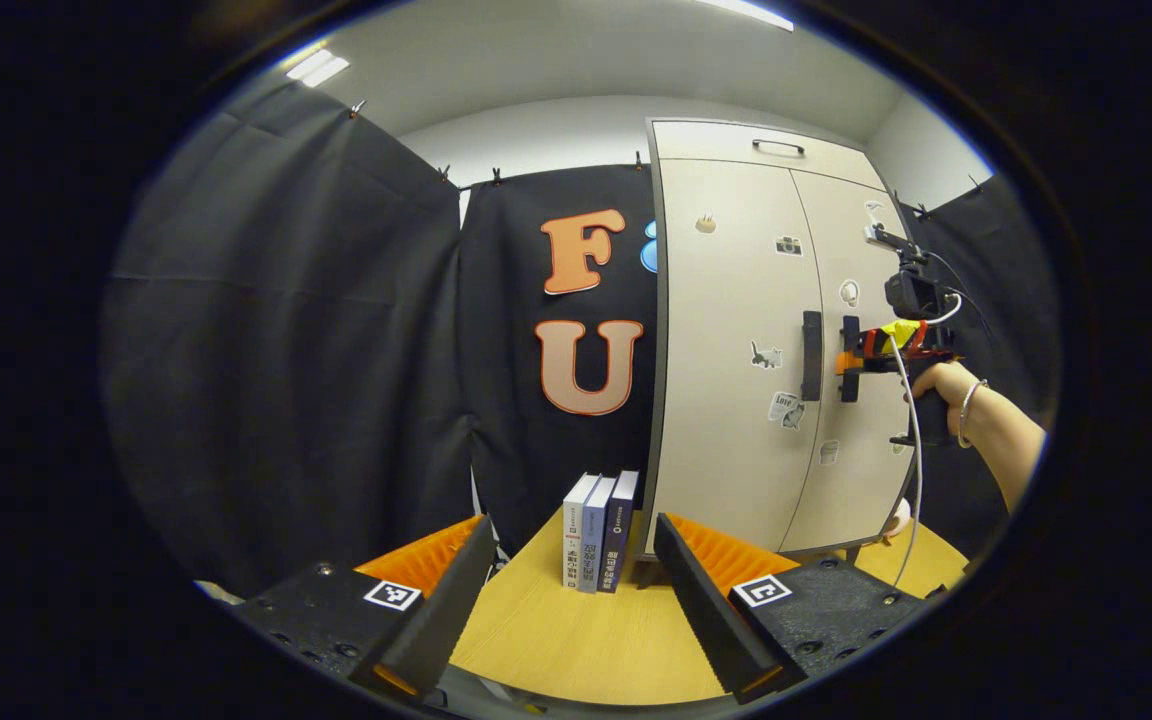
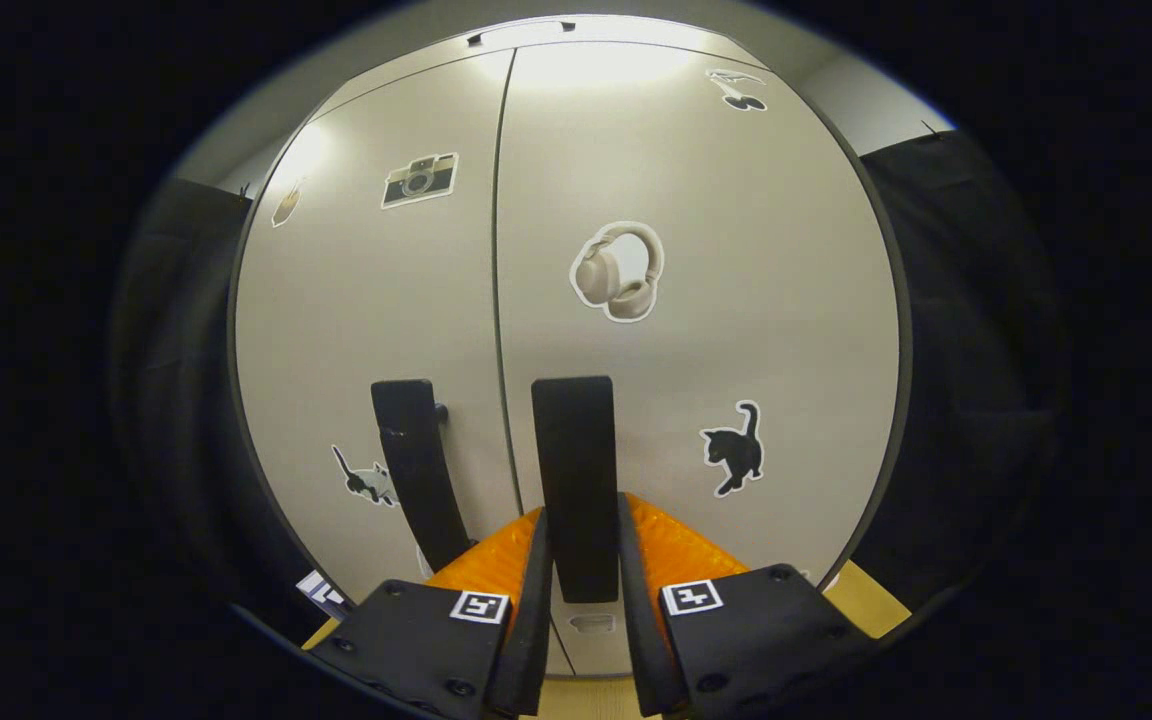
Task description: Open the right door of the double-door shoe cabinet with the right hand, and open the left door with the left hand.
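1. Where the right gripper meets the cabinet, its two fingers are clenched on the right door's handle, one finger on each side of the bar, both pressing it.
2. Same grip seen from the left gripper view: right gripper at the right handle, held by a hand w/ a bracelet on the wrist; a cable hangs down from the device.
3. Left gripper fingers spread wide apart, released, grasping nothing; hovers above the wooden table, well apart from the cabinet.
4. Left door's handle is a dark vertical bar just beside the center seam, untouched; also seen at in the left gripper view.
5. Both doors look flush and closed; seam btwn them runs straight top to bottom.
6. Right door has stickers: headphones above the handle, black cat to the side, another small one near the top, too small to tell.
7. Left door has a camera sticker up top and a cat sticker low by its handle.
8. Cabinet stands on the table at the right part of the left gripper view, w/ a top compartment carrying a thin handle.
9. Three books stand upright on the table just beside the cabinet's left edge, spines facing out.
10. Black curtain hangs behind and to the side of the table.
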Available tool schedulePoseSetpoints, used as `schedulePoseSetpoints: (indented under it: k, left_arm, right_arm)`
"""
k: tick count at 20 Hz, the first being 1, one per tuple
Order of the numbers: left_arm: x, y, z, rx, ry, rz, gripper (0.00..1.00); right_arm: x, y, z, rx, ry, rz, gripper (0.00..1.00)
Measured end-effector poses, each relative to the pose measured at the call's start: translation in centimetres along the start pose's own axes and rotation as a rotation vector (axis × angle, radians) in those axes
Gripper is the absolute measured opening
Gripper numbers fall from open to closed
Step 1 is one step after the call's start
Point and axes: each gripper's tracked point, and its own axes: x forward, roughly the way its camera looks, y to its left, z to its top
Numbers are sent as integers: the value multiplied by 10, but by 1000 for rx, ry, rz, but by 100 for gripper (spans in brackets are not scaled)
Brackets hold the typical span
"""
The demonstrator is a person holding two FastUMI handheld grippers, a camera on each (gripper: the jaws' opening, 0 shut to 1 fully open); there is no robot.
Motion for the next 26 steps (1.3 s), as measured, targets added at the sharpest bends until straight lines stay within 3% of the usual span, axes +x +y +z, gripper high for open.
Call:
schedulePoseSetpoints:
  k: [1, 2, 4, 5, 6, 8, 9, 13, 14, 16, 26]
  left_arm:
    - [-2, 1, 0, 0, 1, 4, 98]
    - [-3, 1, 0, 5, 2, 8, 98]
    - [-10, 3, 3, 16, -4, 19, 98]
    - [-13, 5, 4, 20, -3, 26, 98]
    - [-16, 7, 4, 22, -2, 33, 98]
    - [-25, 7, 4, 19, -2, 38, 98]
    - [-29, 7, 4, 15, -2, 38, 98]
    - [-45, 4, 4, 10, -3, 34, 98]
    - [-49, 2, 5, 9, -5, 32, 99]
    - [-56, -1, 6, -6, -5, 27, 98]
    - [-74, -7, 18, 0, -30, 33, 98]
  right_arm:
    - [-2, 0, 0, -4, 5, 14, 49]
    - [-2, 0, -2, -7, 9, 32, 40]
    - [-7, 0, -3, -18, 24, 46, 34]
    - [-9, -1, -4, -20, 34, 43, 41]
    - [-13, -1, -5, -16, 40, 47, 29]
    - [-24, -1, -6, 1, 49, 61, 35]
    - [-26, -2, -5, 3, 48, 68, 29]
    - [-44, -10, -5, -23, 43, 73, 28]
    - [-47, -10, -5, 19, 47, 87, 17]
    - [-63, -9, -4, 65, 65, 94, 17]
    - [-86, -42, 0, -7, 22, 22, 16]
